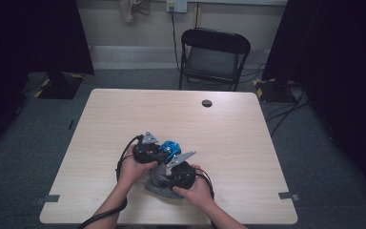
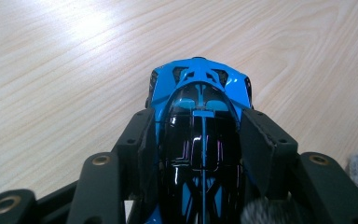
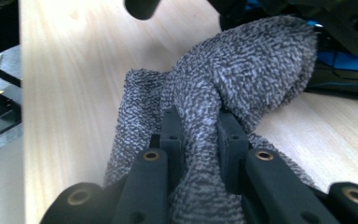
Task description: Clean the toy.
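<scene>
Toy car (image 2: 199, 121) lengthwise between left tool (image 2: 198, 140) jaws, pointing away along them.

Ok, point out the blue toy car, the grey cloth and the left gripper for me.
blue toy car (image 2: 199, 93): left gripper view, blue far end.
grey cloth (image 3: 251, 60): right gripper view, bunched upper fold.
left gripper (image 2: 200, 140): left gripper view, midway between its jaws, shut on the car.
</scene>
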### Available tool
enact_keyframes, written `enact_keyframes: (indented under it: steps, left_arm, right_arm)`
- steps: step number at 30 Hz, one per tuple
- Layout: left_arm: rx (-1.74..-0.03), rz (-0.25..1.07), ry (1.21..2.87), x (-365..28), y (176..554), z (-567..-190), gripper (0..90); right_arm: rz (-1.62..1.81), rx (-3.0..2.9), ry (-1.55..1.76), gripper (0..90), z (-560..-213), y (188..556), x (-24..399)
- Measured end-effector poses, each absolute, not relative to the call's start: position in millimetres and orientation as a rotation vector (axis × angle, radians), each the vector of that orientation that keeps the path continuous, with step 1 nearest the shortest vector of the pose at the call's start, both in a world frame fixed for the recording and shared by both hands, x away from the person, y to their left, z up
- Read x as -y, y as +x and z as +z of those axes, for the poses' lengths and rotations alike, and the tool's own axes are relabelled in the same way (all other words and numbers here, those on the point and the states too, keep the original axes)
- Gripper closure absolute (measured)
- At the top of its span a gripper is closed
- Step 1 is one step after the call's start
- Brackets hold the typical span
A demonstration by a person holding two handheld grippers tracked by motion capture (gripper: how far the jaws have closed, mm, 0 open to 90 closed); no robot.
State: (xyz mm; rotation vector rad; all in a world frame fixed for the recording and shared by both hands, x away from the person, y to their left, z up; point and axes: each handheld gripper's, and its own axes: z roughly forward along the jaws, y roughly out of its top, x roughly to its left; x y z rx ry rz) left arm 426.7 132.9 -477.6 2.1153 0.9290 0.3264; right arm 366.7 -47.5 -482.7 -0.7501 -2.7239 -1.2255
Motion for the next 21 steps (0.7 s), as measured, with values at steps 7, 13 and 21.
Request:
enact_keyframes:
  steps: [7,13,21]
  left_arm:
    - [-0.942,0.324,2.103,-134,426,-478,46.6]
    - [-0.988,0.303,2.094,-133,427,-477,44.6]
    - [-1.01,0.285,2.101,-137,429,-469,33.4]
  right_arm:
    - [-1.229,2.734,-0.684,75.8,-479,364,56]
    - [-1.23,2.747,-0.689,75.1,-476,366,70]
    - [-1.222,2.76,-0.685,72.9,-477,368,83]
